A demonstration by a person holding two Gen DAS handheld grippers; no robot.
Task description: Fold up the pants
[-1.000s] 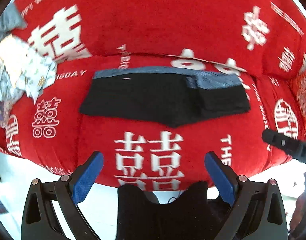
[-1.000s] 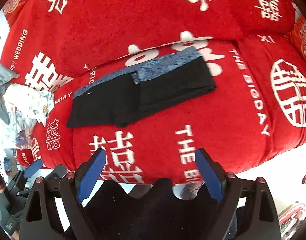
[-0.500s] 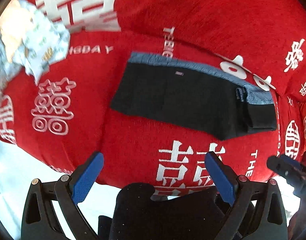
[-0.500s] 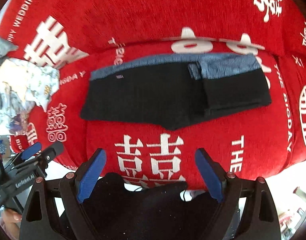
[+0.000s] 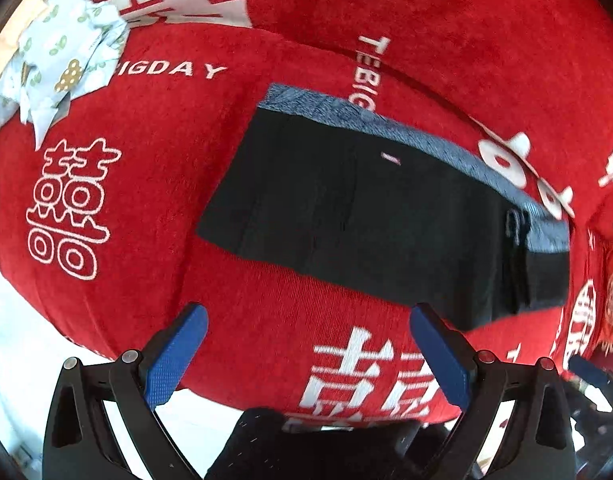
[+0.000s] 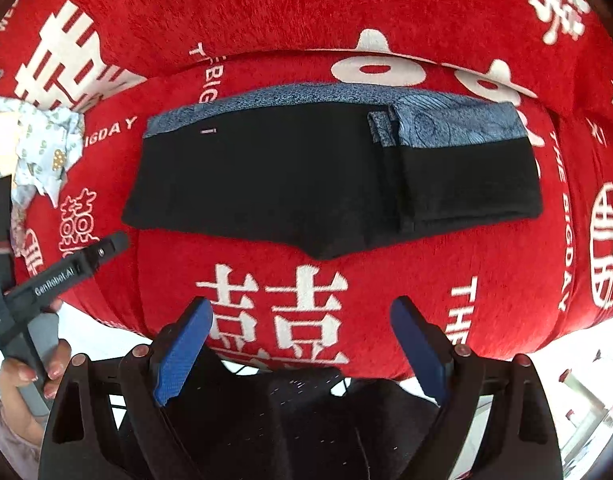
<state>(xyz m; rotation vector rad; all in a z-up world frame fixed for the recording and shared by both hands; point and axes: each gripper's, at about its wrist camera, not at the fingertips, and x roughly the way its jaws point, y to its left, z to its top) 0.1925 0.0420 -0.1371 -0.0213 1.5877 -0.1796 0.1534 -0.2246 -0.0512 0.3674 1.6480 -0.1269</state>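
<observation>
Black shorts with a blue-grey waistband lie flat on the red sofa seat; their right side is folded over onto the middle. They also show in the left wrist view. My left gripper is open and empty, above the seat's front edge, just short of the shorts' lower hem. My right gripper is open and empty, in front of the shorts' crotch point. The left gripper's body shows at the left of the right wrist view.
A crumpled pale patterned cloth lies on the sofa's left end, also seen in the right wrist view. The red sofa backrest rises behind the shorts. White floor lies below the seat's front edge.
The left gripper has moved closer to the sofa and toward the shorts' left half. The right gripper has swung left to face the shorts squarely. Both stay open.
</observation>
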